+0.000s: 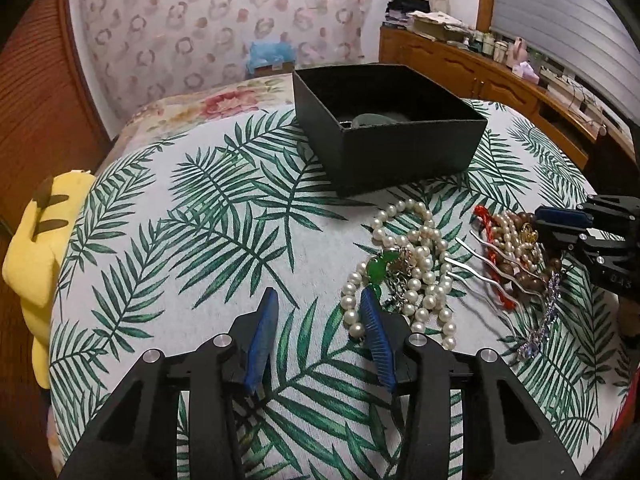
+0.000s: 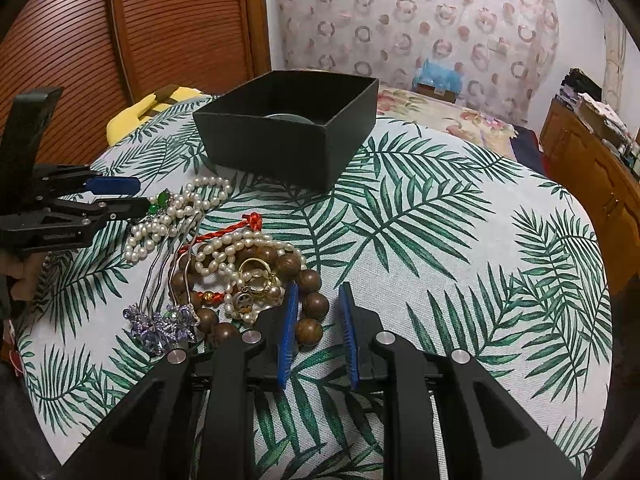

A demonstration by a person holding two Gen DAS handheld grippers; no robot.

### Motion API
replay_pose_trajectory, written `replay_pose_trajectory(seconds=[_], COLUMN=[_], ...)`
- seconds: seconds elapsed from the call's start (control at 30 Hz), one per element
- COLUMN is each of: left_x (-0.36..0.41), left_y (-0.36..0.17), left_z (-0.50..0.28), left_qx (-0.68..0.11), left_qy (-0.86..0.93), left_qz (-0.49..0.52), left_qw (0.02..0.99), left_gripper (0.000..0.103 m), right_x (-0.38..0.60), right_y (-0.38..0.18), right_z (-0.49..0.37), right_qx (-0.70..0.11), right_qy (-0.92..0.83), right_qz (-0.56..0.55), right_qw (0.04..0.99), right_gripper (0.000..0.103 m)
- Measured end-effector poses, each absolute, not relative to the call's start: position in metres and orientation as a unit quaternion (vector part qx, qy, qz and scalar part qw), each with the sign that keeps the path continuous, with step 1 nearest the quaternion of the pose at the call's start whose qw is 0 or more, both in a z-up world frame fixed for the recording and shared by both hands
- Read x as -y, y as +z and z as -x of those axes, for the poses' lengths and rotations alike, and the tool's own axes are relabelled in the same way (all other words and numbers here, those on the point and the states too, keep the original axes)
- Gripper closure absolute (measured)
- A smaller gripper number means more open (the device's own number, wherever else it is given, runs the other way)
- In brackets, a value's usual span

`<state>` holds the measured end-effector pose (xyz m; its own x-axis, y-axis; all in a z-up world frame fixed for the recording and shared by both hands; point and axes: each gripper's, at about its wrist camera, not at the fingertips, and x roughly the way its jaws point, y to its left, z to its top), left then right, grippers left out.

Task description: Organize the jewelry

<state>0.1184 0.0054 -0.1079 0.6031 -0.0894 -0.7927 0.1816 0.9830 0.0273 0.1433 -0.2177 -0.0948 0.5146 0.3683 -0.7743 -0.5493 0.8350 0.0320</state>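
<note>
A black open box point(image 1: 400, 148) point(image 2: 288, 140) stands at the far side of the leaf-print cloth point(image 2: 440, 240). A pearl necklace point(image 1: 424, 280) point(image 2: 176, 216) with a green pendant point(image 1: 380, 266) lies in a heap. My left gripper point(image 1: 319, 294) point(image 2: 142, 198) is open, its right finger beside the pearls and nothing between its pads. Further right lie wavy silver hairpins point(image 1: 492, 260) with purple crystal flowers point(image 2: 160, 324), a red cord point(image 2: 248, 224), a gold ring point(image 2: 256, 268) and a wooden bead bracelet point(image 2: 288, 264). My right gripper point(image 2: 319, 288) point(image 1: 560, 226) stands narrowly open, with bracelet beads between its fingers.
A yellow plush toy point(image 1: 36, 256) point(image 2: 160, 100) sits at the table's edge. A wooden dresser point(image 1: 480, 76) with clutter runs along the wall, and a floral bedspread point(image 1: 224, 100) lies behind the box. A greyish round item rests inside the box.
</note>
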Motion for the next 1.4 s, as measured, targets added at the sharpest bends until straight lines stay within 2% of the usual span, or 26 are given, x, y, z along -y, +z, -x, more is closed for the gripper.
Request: replay_pose_trajectory(seconds=[0.13,0.23,0.4,0.97,1.27,1.33,1.4], left_x=[-0.004,-0.001,-0.002,0.024,0.022,0.019,0.016], left_y=[-0.108,-0.107,-0.102,-0.01,0.007,0.012,0.016], left_z=[-0.118,-0.118,-0.116,-0.083,-0.079,-0.078,-0.078], left_qx=[-0.433,-0.433,-0.425,-0.315,-0.294,-0.288,-0.284], left_qy=[-0.083,-0.091,-0.093,-0.147,-0.143,-0.142,-0.14], left_qz=[-0.053,-0.055,-0.049,-0.038,-0.039,-0.038,-0.036], left_qw=[0.896,0.895,0.899,0.937,0.944,0.946,0.948], left_gripper=[0.074,0.096,0.096,0.096,0.096,0.096,0.096], right_x=[0.219,0.218,0.218,0.218,0.218,0.218,0.218], right_y=[-0.095,-0.095,-0.095,-0.095,-0.095,-0.094,-0.093], right_z=[-0.143,-0.143,-0.144,-0.143,-0.143,-0.144,-0.144], right_qx=[-0.414,-0.414,-0.414,-0.413,-0.413,-0.414,-0.414], right_qy=[0.265,0.265,0.265,0.264,0.264,0.268,0.269], right_qz=[0.111,0.111,0.111,0.114,0.115,0.112,0.111], right_qw=[0.864,0.864,0.864,0.864,0.864,0.863,0.863], right_gripper=[0.081,0.081,0.081,0.081,0.08,0.088,0.088])
